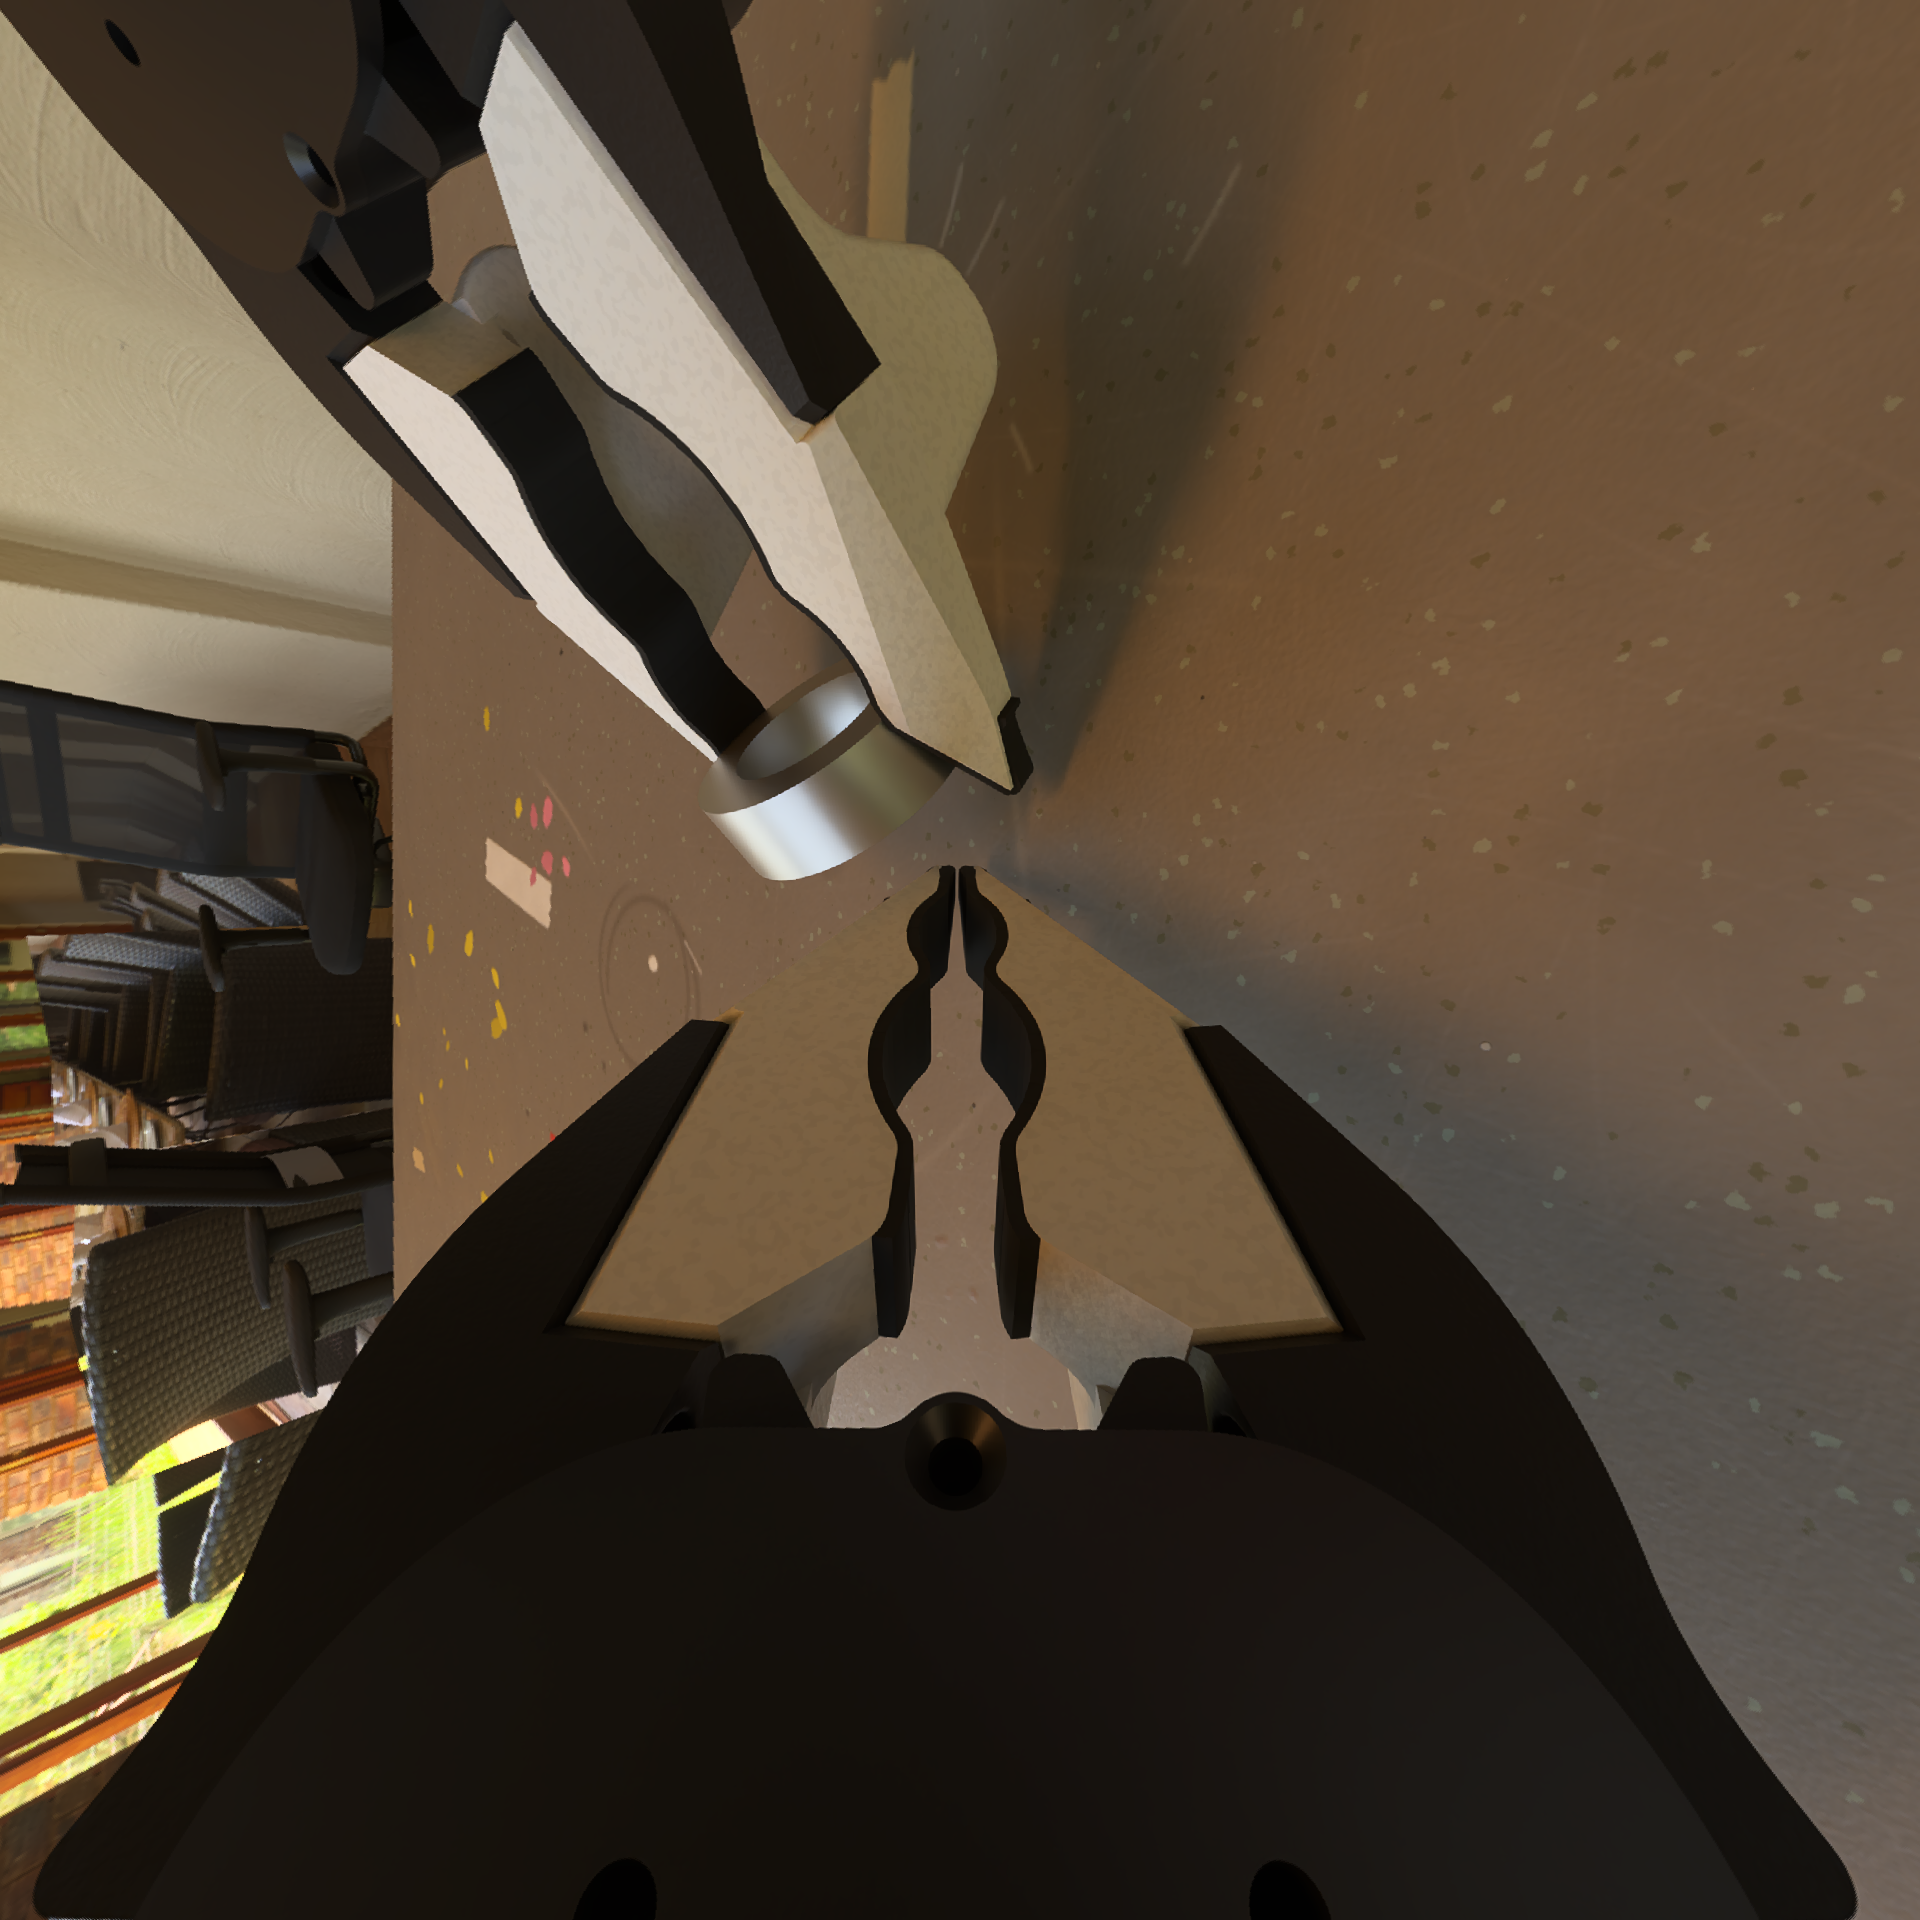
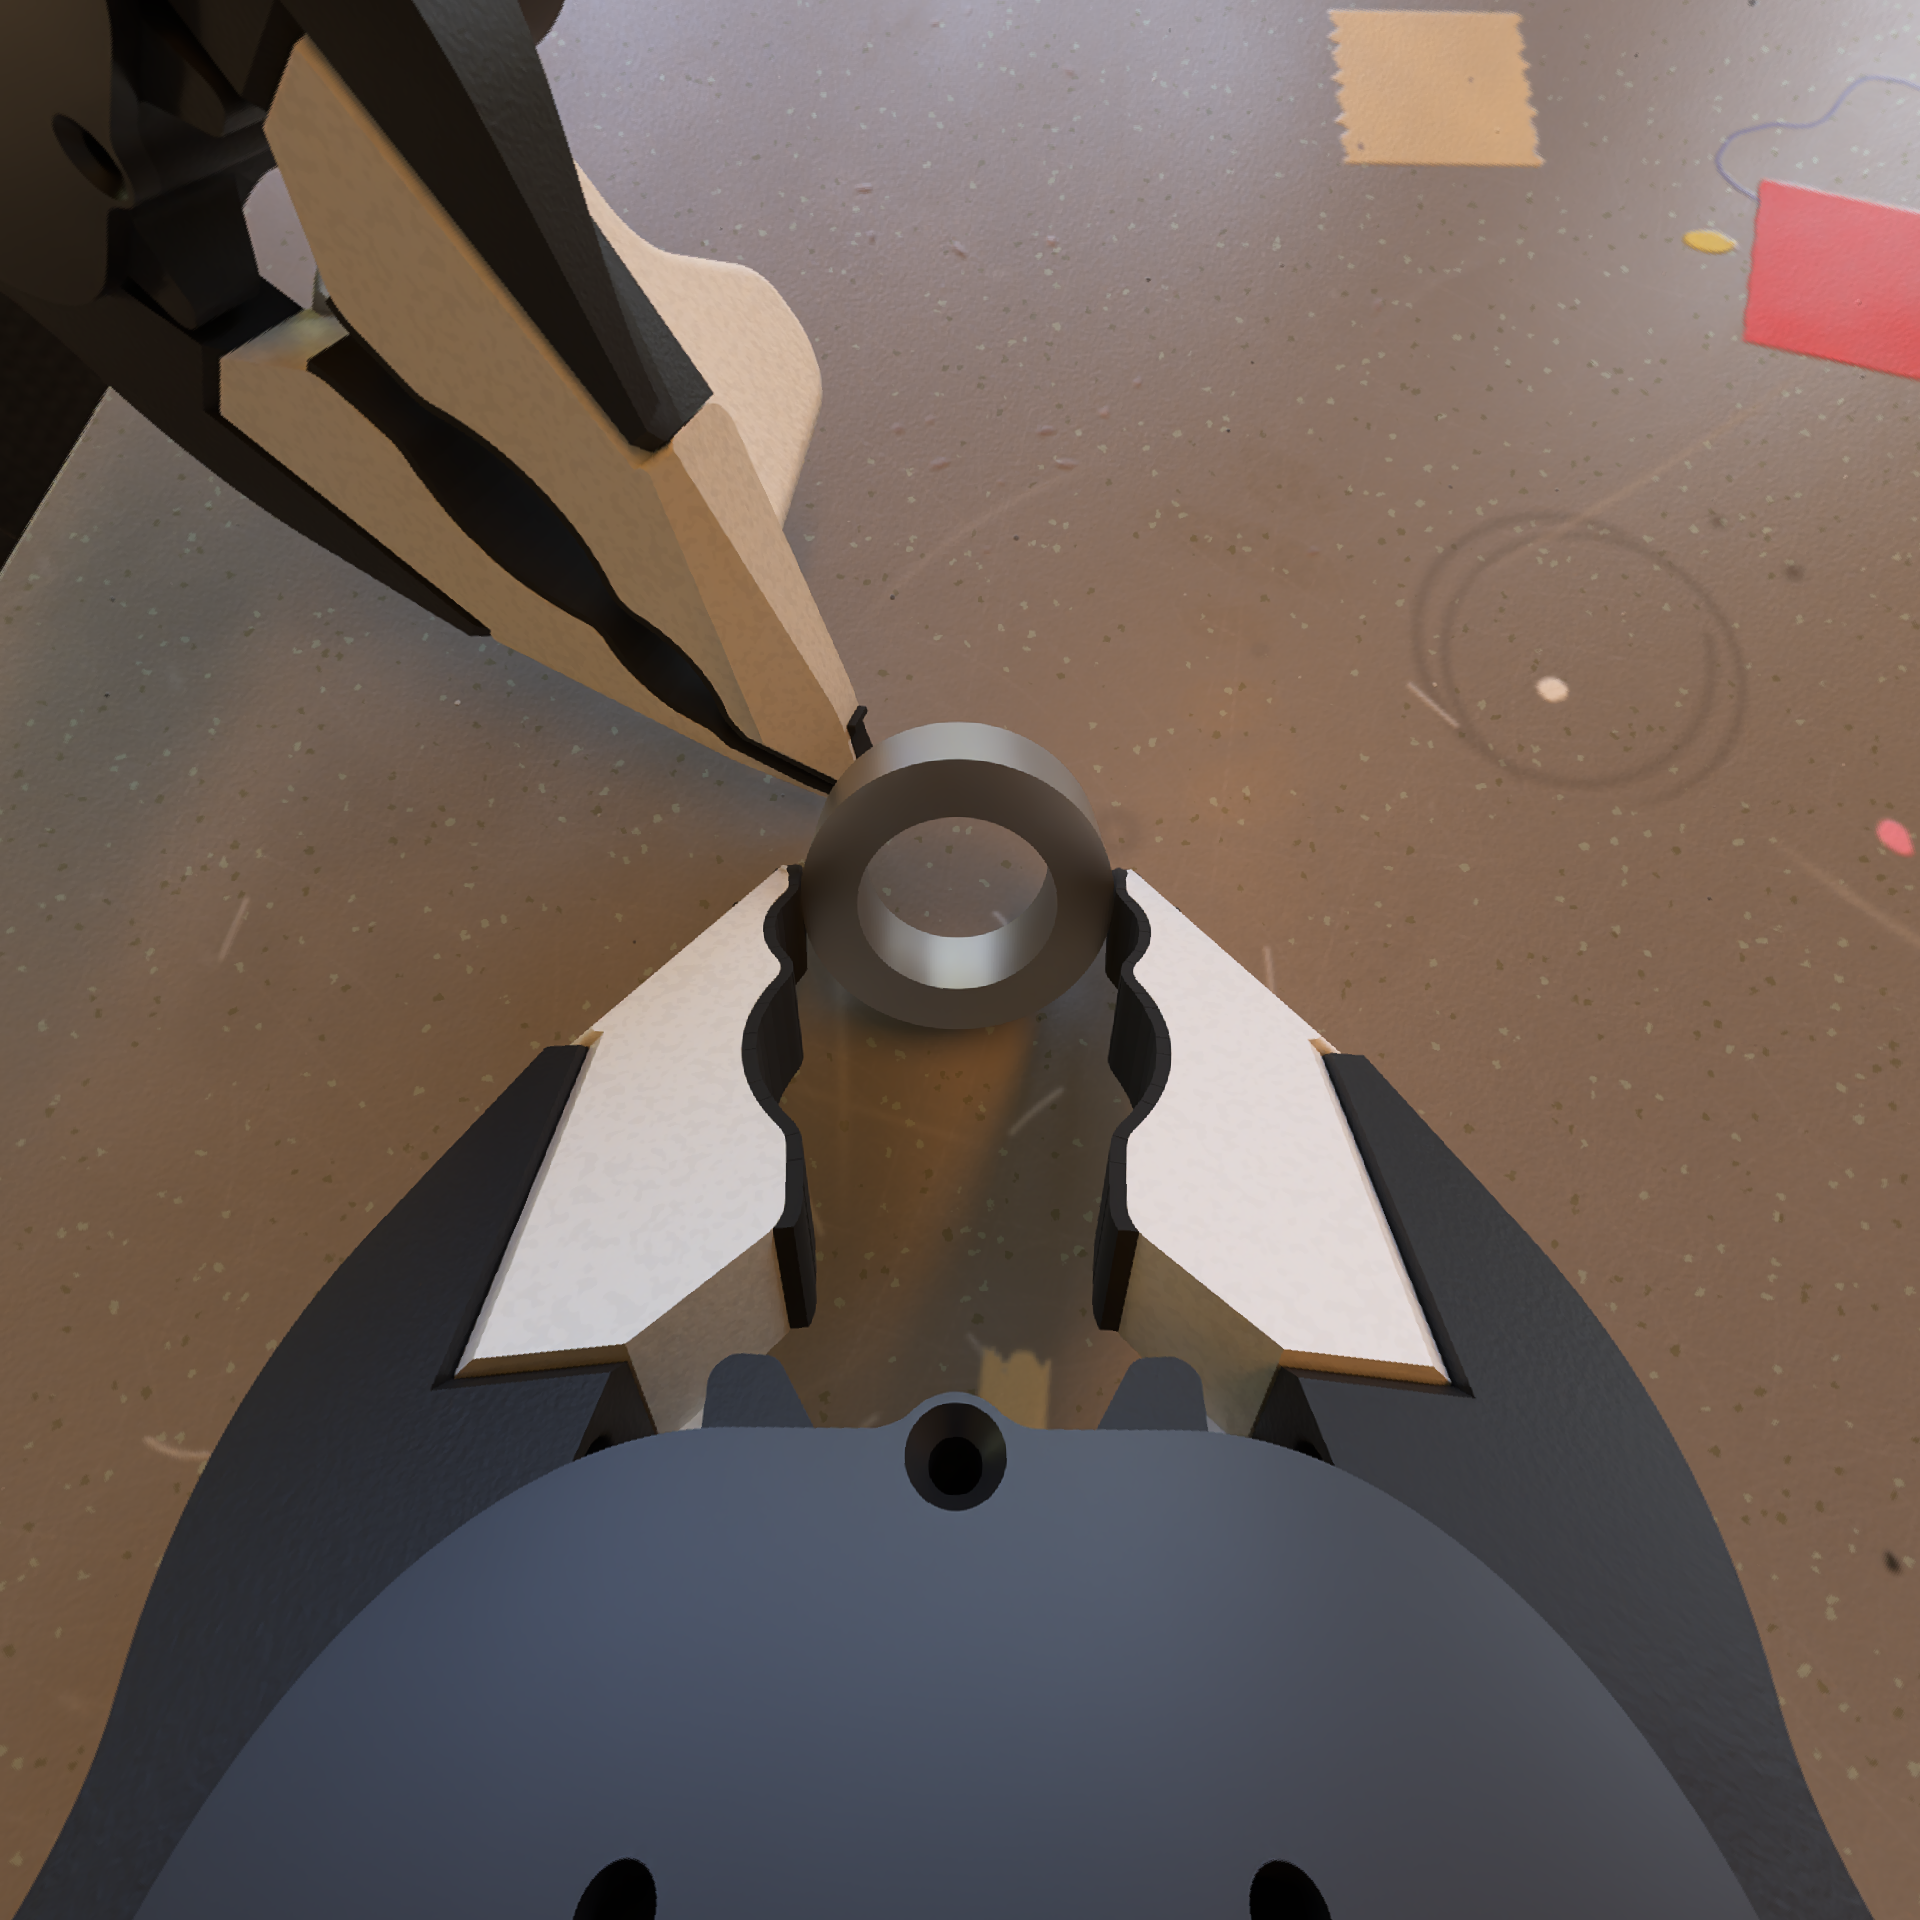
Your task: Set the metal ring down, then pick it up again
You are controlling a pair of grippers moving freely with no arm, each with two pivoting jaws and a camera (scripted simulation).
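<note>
The metal ring (image 2: 954, 878) is a short, thick steel band seen end-on, with its hole facing my right wrist camera. My right gripper (image 2: 956, 904) is shut on it, one dark pad on each side of the ring. In the left wrist view the ring (image 1: 821, 779) sits between the right gripper's (image 1: 862, 758) fingertips, close over the brown speckled table (image 1: 1455, 727). I cannot tell whether it touches the table. My left gripper (image 1: 956, 878) is shut and empty, its tips just beside the ring. It also shows in the right wrist view (image 2: 842, 764), at the ring's upper left.
On the table lie a tan tape patch (image 2: 1434, 88), a red patch (image 2: 1839, 281) and a faint circular mark (image 2: 1579, 655). The table's edge (image 1: 393, 935) runs down the left of the left wrist view, with dark chairs (image 1: 208, 987) beyond it.
</note>
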